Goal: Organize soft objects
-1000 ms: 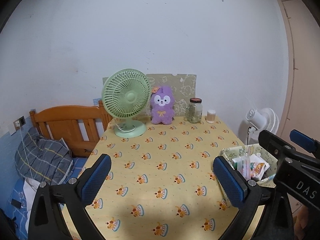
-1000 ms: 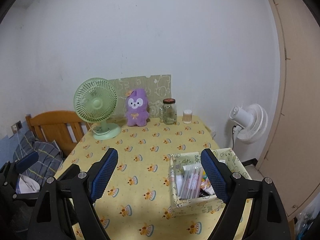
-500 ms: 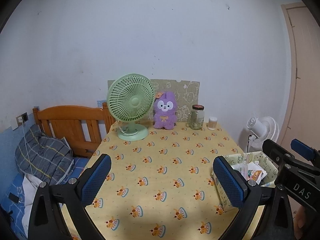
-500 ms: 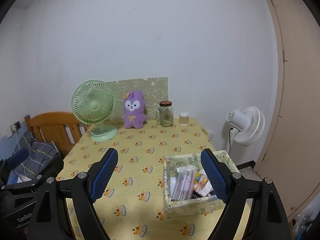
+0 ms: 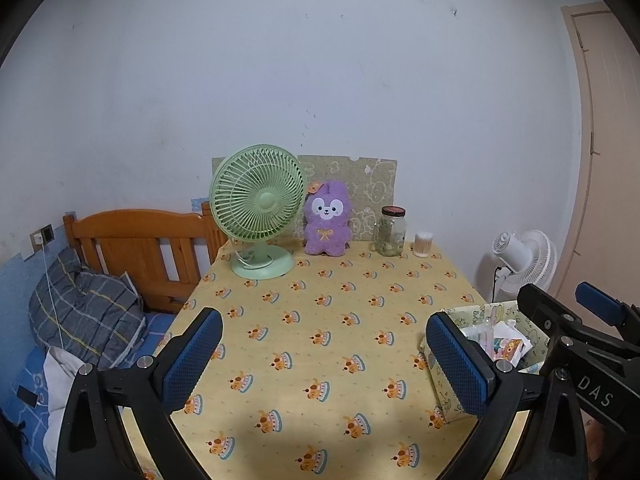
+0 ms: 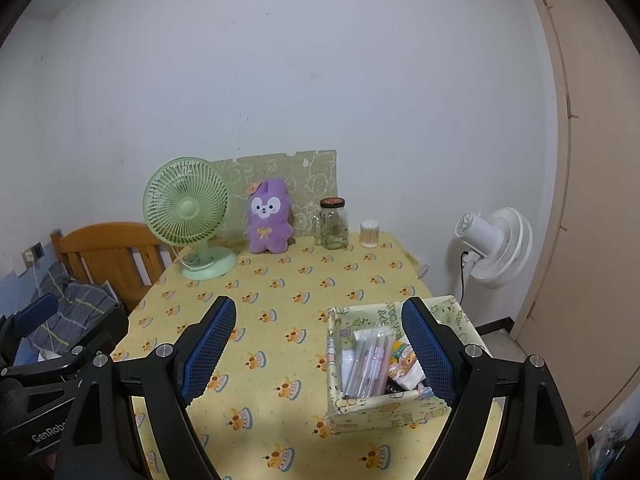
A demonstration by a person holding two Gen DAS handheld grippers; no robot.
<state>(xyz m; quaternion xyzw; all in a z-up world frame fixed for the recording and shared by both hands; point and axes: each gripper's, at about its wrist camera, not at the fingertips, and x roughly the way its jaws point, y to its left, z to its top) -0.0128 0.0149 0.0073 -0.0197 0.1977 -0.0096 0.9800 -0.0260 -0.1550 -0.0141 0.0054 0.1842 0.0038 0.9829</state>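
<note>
Standing by the near end of the table (image 5: 320,320), I see two grippers held low over the yellow cloth, both facing the far wall. The left gripper (image 5: 320,356) has its blue pads wide apart, and only bare cloth shows between them. The right gripper (image 6: 320,352) is spread wide too, with nothing held. Its right pad (image 6: 428,352) sits in front of a small box (image 6: 376,408) with a cartoon print. I cannot tell if the pad touches the box. The box is full of little packets and pens.

The soft purple bunny toy (image 6: 269,218) sits up at the far edge of the table, at about 12 o'clock from the grippers. It leans back on a green printed board (image 6: 304,176) by the wall. A green desk fan (image 5: 258,210) stands just beside the bunny at its 9 o'clock. A glass jar (image 6: 333,224) with a dark lid stands at the bunny's 3 o'clock, and a small tub of cotton swabs (image 6: 369,234) is a bit past the jar.

Off the table, at about 2 o'clock, a white fan (image 6: 496,246) stands on the floor near a door. At about 9 o'clock there is a wooden bed end (image 5: 140,240) with a gray checked pillow (image 5: 84,312).
</note>
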